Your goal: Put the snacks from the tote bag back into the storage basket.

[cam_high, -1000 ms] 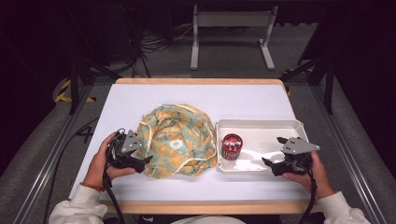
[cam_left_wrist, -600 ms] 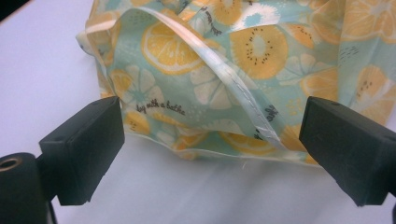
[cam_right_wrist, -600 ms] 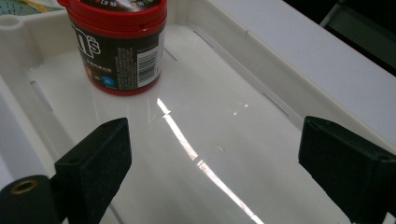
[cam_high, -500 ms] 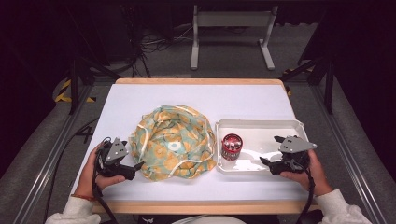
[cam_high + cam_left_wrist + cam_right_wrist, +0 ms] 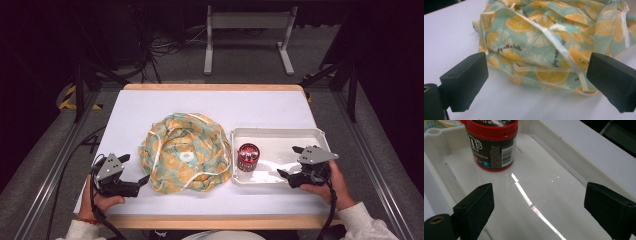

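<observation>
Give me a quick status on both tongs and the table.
Left tongs open, just short of the cloth. Right tongs open over the tray, empty. Jar upright at the tray's left end. Nothing in the way.

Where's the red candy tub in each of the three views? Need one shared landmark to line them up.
High view: red candy tub stands upright at the left end of the white tray.
Left gripper view: not in it; that camera faces the lemon-print cloth.
Right gripper view: tub at top left, ahead of the open right tool.
Shared landmark: the white tray, in the high and right gripper views.
</observation>
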`<state>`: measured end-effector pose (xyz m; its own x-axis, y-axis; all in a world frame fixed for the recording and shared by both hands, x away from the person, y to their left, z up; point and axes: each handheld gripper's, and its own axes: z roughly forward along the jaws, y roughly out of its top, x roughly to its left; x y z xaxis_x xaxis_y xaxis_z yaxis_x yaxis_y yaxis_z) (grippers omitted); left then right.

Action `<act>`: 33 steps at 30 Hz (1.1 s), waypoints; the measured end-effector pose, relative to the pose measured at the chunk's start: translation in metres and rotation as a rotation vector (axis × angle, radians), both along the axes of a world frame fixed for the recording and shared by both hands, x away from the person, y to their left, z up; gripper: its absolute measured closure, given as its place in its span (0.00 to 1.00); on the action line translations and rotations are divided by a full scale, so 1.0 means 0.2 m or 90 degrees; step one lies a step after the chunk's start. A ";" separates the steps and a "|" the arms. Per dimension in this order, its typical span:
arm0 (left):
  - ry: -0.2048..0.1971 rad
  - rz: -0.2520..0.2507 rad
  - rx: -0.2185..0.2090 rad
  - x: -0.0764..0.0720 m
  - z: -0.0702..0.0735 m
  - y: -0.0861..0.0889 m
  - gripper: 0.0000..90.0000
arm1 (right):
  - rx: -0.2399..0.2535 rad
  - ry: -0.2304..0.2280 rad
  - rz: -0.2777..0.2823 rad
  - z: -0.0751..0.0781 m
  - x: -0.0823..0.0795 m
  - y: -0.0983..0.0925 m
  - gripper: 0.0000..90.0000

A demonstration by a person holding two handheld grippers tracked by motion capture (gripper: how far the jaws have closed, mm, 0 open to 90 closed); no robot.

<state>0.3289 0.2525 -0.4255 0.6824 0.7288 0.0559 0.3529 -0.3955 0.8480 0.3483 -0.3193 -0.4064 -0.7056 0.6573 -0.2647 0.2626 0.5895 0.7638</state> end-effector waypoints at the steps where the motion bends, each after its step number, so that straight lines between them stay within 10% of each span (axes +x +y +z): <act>1: 0.003 0.002 -0.001 0.00 -0.01 0.01 0.05 | 0.000 -0.001 0.001 0.00 0.00 0.00 0.11; 11: 0.022 0.053 -0.016 -0.01 -0.08 0.10 0.04 | 0.007 -0.008 0.012 0.01 -0.01 0.00 0.11; 33: 0.008 0.053 -0.019 -0.01 -0.06 0.05 0.08 | 0.002 -0.006 0.003 0.00 -0.02 0.03 0.11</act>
